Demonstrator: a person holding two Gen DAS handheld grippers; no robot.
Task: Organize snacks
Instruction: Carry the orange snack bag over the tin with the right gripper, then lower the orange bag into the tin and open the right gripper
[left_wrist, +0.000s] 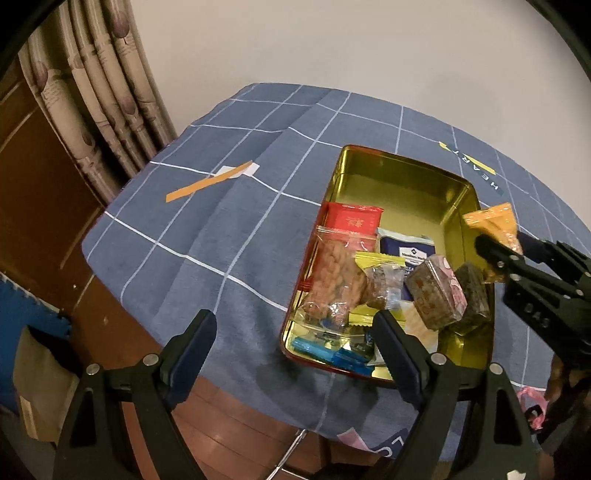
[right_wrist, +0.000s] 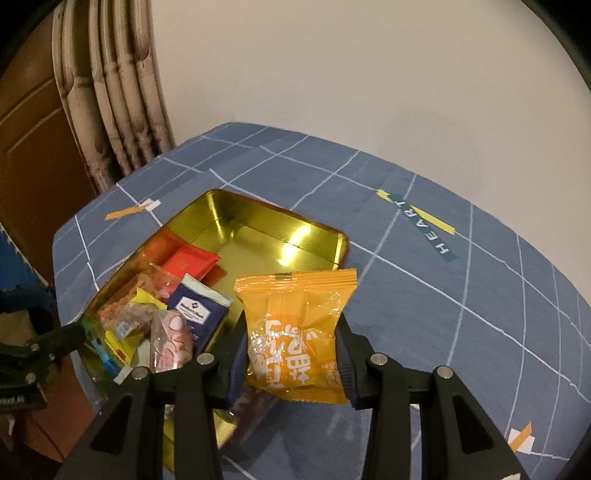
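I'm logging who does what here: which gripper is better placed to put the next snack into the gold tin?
The right gripper. It already clamps the orange snack packet at the gold tin, whose far half is bare. The left gripper hangs open and holds nothing.

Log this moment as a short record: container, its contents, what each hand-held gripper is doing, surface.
container: gold rectangular tin, lid off
contents: snack packets piled at the near end, among them a red flat packet and a navy pouch; far end bare
right hand-held gripper: shut on orange plastic snack packet
left hand-held gripper: open, nothing between its fingers
surface: blue grid-patterned tablecloth
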